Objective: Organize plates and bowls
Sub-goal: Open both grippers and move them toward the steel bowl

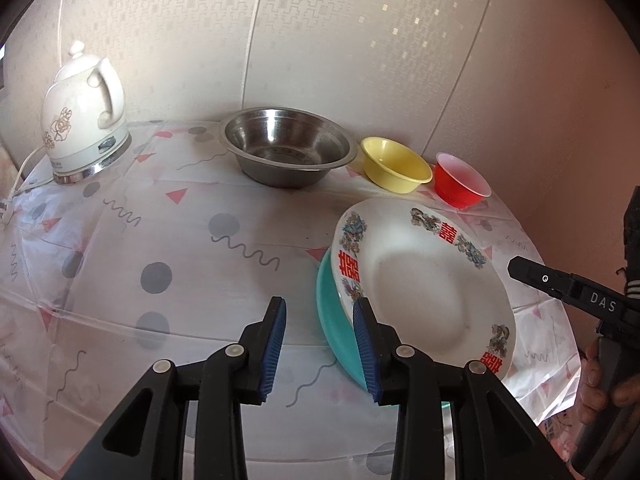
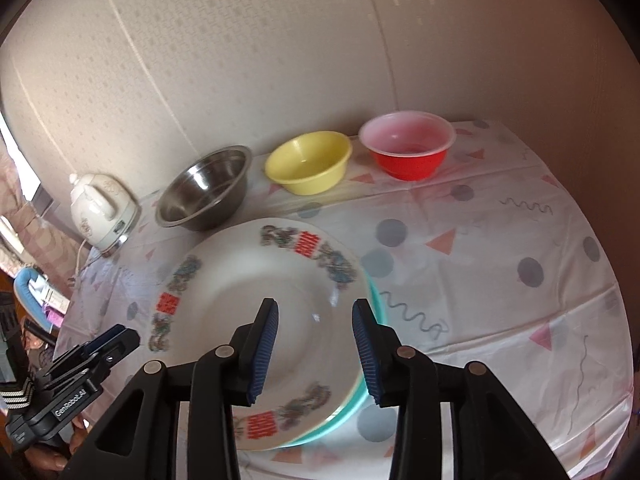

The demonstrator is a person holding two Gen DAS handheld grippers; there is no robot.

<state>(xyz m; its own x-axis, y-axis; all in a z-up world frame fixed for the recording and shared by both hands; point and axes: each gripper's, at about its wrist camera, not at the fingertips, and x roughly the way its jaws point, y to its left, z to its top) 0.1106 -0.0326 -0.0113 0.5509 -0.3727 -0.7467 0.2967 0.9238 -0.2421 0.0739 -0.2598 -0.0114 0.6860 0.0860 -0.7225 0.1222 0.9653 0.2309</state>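
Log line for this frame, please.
plates: white plate stacked on teal plate | bowls: steel, yellow, red in row, unstacked | left gripper open | right gripper open

A white electric kettle [image 1: 82, 116] with a floral print stood at the upper left, its cord [image 1: 22, 178] trailing leftward. A patterned plastic tablecloth [image 1: 160, 240] covered the table before pale textured wallpaper [image 1: 320, 40]; a blue object [image 2: 30, 292], perhaps a handle, showed at the right wrist view's left edge.

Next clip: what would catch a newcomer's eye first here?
The big white plate with red characters and a floral rim, sitting on a teal plate near the table's front edge. Behind it, along the wall, stands a row: steel bowl, yellow bowl, red bowl. Both grippers, left and right, are open and empty.
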